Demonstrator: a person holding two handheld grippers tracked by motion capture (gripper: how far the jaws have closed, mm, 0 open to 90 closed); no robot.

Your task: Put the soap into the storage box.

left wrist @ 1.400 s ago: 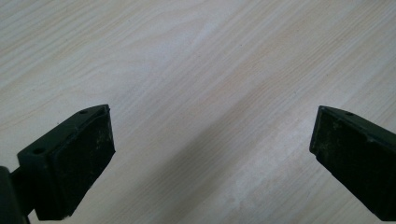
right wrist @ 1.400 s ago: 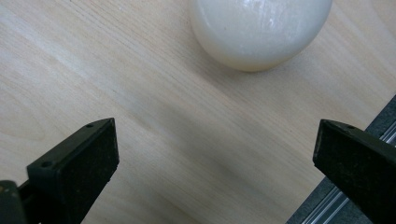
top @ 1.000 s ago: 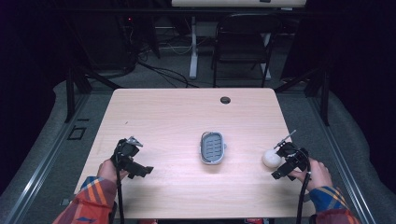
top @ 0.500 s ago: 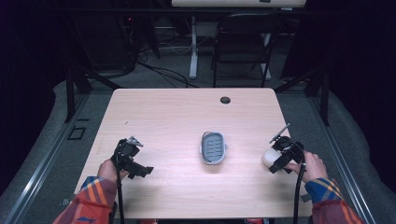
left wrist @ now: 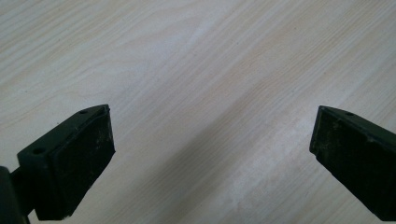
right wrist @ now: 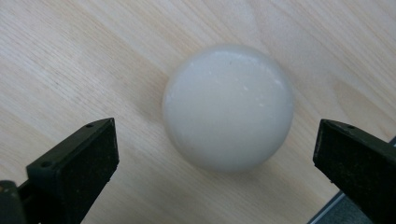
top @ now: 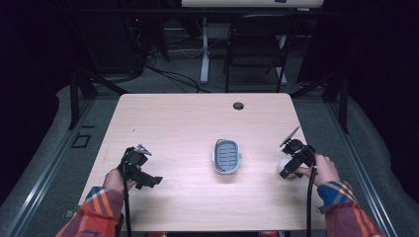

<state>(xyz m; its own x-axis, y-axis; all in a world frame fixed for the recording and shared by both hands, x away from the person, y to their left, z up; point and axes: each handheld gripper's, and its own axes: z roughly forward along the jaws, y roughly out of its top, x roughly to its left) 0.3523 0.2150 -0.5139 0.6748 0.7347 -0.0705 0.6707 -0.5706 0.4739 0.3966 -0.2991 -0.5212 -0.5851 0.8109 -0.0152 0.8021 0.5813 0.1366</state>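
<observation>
A white ball (right wrist: 228, 107) lies on the wooden table (top: 183, 123) near its right edge. My right gripper (right wrist: 212, 154) is open above it, one jaw on either side and neither touching. In the high view the right gripper (top: 290, 165) covers most of the white ball (top: 284, 163). A grey oval dish with a slotted bottom (top: 227, 156) rests at the table's middle. My left gripper (top: 143, 170) sits at the front left, open over bare wood. The left gripper (left wrist: 210, 149) has its jaws spread wide with nothing between them.
A round black cable hole (top: 238, 105) sits near the table's far edge. The table's right edge (right wrist: 348, 205) runs close beside the ball. A chair (top: 254, 42) and desk legs with cables stand on the floor beyond the table.
My right gripper has come down and slightly toward the person over the ball, which now shows much less in the high view. The left gripper has stayed put.
</observation>
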